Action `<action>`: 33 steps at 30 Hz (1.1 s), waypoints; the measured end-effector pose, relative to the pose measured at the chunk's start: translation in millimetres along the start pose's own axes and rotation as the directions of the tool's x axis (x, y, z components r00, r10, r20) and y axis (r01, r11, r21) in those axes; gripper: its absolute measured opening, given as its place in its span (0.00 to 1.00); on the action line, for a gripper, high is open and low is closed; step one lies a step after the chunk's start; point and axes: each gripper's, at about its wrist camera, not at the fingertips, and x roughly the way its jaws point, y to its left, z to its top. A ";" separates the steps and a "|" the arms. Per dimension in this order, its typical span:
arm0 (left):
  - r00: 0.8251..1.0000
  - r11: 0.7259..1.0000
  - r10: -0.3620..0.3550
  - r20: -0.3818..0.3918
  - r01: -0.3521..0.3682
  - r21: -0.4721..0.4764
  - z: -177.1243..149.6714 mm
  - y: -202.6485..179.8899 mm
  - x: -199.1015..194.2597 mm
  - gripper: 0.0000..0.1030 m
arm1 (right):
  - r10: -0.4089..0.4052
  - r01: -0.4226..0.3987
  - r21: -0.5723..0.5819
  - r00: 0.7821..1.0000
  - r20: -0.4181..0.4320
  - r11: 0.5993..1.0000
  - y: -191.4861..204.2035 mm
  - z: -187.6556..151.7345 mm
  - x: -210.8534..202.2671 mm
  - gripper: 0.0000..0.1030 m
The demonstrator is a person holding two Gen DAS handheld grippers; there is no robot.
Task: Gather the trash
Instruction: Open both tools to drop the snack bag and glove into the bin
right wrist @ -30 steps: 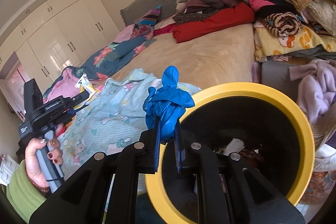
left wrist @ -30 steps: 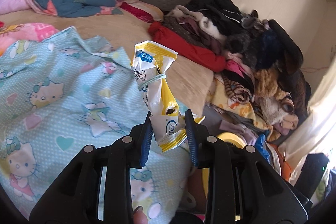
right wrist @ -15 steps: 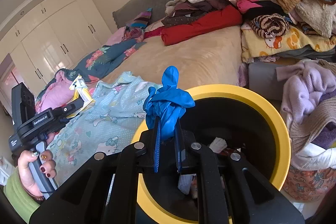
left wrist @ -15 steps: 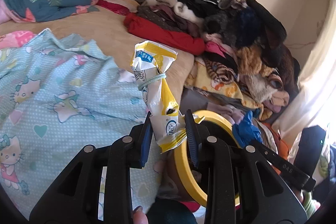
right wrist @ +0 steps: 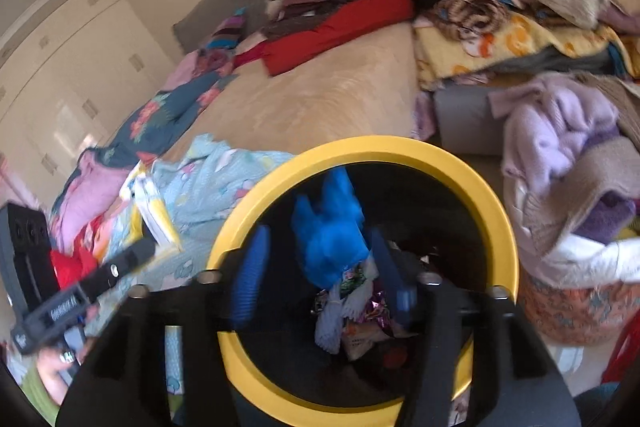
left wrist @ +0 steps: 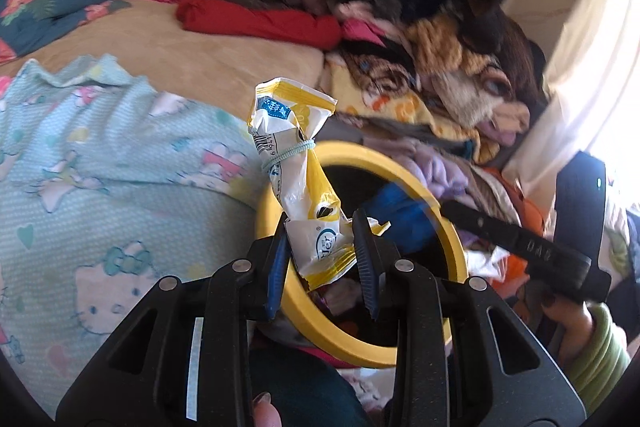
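My left gripper is shut on a yellow-and-white snack wrapper tied with a pale elastic, held over the near rim of the yellow-rimmed black trash bin. My right gripper is open, its jaws wide apart above the bin. A crumpled blue glove is loose between the jaws, blurred, over the bin's opening. Wrappers and paper lie in the bin's bottom. The left gripper and wrapper show at the left of the right wrist view.
The bin stands beside a bed with a Hello Kitty sheet and beige cover. A big heap of clothes is piled behind. Lilac and brown garments lie right of the bin.
My right gripper has opened and let go of the blue glove, which is dropping over the bin. My left gripper has carried the wrapper right, over the bin's rim.
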 end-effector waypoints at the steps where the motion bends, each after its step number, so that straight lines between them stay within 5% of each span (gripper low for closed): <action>1: 1.000 1.000 -0.003 -0.016 0.003 0.021 -2.3 -6.5 6.3 0.23 | -0.013 0.013 0.005 1.000 -0.004 1.000 -2.4 0.1 -0.6 0.54; 8: 0.996 0.996 -0.011 -0.085 0.019 0.085 -12.7 -26.3 32.3 0.25 | -0.074 0.074 -0.011 0.997 0.026 0.997 -8.1 1.0 -18.1 0.69; 10: 0.996 0.996 -0.011 -0.090 0.019 0.087 -14.7 -26.3 33.4 0.34 | -0.089 0.090 -0.025 0.995 0.040 0.996 -6.9 1.0 -23.4 0.73; 18: 0.998 0.996 0.034 -0.054 -0.029 0.083 -13.6 -16.0 17.9 0.44 | -0.105 0.113 -0.105 0.992 0.074 0.988 9.3 -6.4 -31.5 0.81; 29: 0.996 0.995 0.088 0.002 -0.088 0.048 -8.7 3.6 -11.1 0.68 | -0.096 0.117 -0.178 0.988 0.123 0.977 31.5 -10.7 -38.2 0.88; 33: 0.994 0.993 0.109 0.030 -0.110 0.038 -9.8 9.8 -25.5 0.86 | -0.086 0.116 -0.201 0.985 0.152 0.973 42.4 -16.8 -42.2 0.92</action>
